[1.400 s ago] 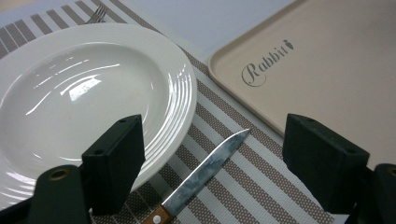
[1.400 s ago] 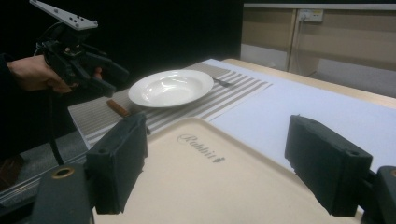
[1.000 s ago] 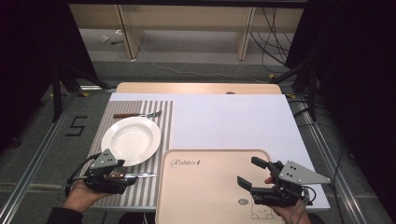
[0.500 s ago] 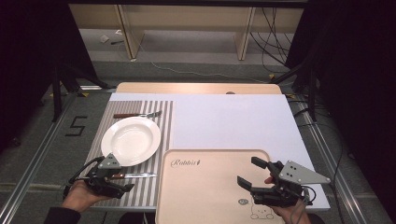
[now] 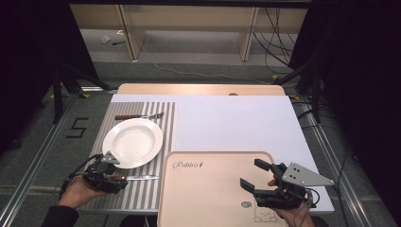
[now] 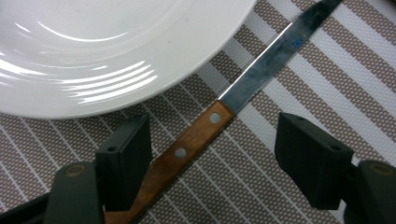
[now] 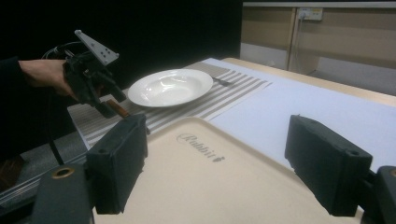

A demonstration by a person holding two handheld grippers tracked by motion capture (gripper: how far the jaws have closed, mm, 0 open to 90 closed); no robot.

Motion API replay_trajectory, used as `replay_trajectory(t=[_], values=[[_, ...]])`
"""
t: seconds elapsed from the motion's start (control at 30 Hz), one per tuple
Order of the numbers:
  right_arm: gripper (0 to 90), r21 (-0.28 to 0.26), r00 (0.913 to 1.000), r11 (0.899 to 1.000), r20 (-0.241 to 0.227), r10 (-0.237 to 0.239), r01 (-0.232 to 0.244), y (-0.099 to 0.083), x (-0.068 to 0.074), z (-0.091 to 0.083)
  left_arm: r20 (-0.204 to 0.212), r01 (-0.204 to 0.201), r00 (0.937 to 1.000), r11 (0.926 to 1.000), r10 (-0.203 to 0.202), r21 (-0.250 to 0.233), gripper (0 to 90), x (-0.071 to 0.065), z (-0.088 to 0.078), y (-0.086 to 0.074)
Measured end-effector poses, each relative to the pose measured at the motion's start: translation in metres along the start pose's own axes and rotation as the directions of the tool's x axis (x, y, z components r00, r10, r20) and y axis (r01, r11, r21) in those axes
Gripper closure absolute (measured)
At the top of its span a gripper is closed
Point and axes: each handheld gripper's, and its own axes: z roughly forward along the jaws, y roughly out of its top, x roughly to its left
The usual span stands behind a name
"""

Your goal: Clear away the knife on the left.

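A wooden-handled knife (image 6: pixel 191 140) lies on the striped placemat (image 6: pixel 299 116) just below the white plate (image 6: pixel 107 46). My left gripper (image 6: pixel 215 158) is open, one jaw on each side of the knife handle, with the handle closer to its left jaw. In the high view the left gripper (image 5: pixel 117 179) sits at the placemat's near left and the knife blade (image 5: pixel 142 178) points right toward the tray. My right gripper (image 5: pixel 250 173) hovers open over the beige tray (image 5: pixel 208 194), holding nothing. The right gripper view looks across the tray (image 7: pixel 224 172) to the plate (image 7: pixel 170 86).
A fork (image 5: pixel 139 116) lies on the placemat beyond the plate (image 5: pixel 132 142). A white sheet (image 5: pixel 236 123) covers the table's middle and right. The tray overhangs the table's near edge. Dark floor and metal rails flank the table.
My left gripper has drawn back a little to the left along the knife, which stays on the placemat. The right gripper has not moved.
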Motion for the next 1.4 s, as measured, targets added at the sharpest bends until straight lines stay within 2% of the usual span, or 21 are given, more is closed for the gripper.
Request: replay_trajectory(t=[0.1,0.33,0.5,0.53,0.6,0.67,0.77,0.87,0.93,1.0,1.13,1.3,1.4], values=[[22.2,-0.001,1.0000,1.000,0.000,0.000,0.000,0.000,0.000,0.000,0.000,0.000,1.0000,1.0000,0.000,0.007,29.8,0.003,0.001,0.001],[22.1,-0.002,1.0000,1.000,0.000,-0.001,0.001,0.000,0.000,0.000,0.009,-0.033,0.9994,0.9981,0.033,0.052,39.5,0.005,0.007,0.006],[22.2,0.000,1.0000,1.000,0.000,-0.001,0.001,0.000,0.000,0.000,0.034,-0.064,0.9976,0.9918,0.061,0.111,46.5,0.003,0.012,0.010],[22.1,-0.001,1.0000,1.000,-0.001,-0.001,0.001,0.000,0.000,0.000,0.043,-0.057,0.9977,0.9920,0.053,0.113,50.8,0.003,0.012,0.011],[22.1,0.000,1.0000,1.000,-0.001,-0.001,0.001,0.000,0.000,0.000,0.050,-0.052,0.9977,0.9906,0.046,0.127,52.1,0.004,0.012,0.012],[22.2,-0.001,1.0000,1.000,0.000,-0.001,0.001,0.000,0.000,0.000,0.050,-0.043,0.9981,0.9896,0.036,0.137,59.9,0.005,0.012,0.013],[22.2,0.001,1.0000,1.000,-0.001,-0.002,0.002,0.000,0.000,0.000,0.058,-0.050,0.9974,0.9856,0.042,0.161,63.9,0.006,0.012,0.016],[22.2,0.002,1.0000,1.000,-0.001,-0.001,0.001,0.000,0.000,0.000,0.058,-0.087,0.9953,0.9794,0.078,0.182,73.9,0.003,0.013,0.019],[22.2,0.002,1.0000,1.000,-0.001,-0.001,0.001,0.000,0.000,0.000,0.070,-0.096,0.9940,0.9769,0.084,0.191,75.7,0.002,0.013,0.021],[22.1,-0.002,1.0000,1.000,-0.001,-0.002,0.002,0.000,0.000,0.000,0.063,-0.107,0.9933,0.9749,0.097,0.195,76.3,0.001,0.013,0.021],[22.1,-0.002,1.0000,1.000,-0.002,-0.001,0.001,0.000,0.000,0.000,0.065,-0.107,0.9933,0.9751,0.096,0.194,76.8,0.000,0.012,0.020],[22.1,-0.001,1.0000,1.000,-0.003,-0.001,0.001,0.000,0.000,0.000,0.084,-0.096,0.9931,0.9764,0.081,0.193,76.9,-0.002,0.011,0.019],[22.2,-0.005,1.0000,1.000,-0.002,-0.001,0.001,0.000,0.000,-0.001,0.091,-0.085,0.9934,0.9811,0.070,0.174,76.9,-0.003,0.008,0.019]])
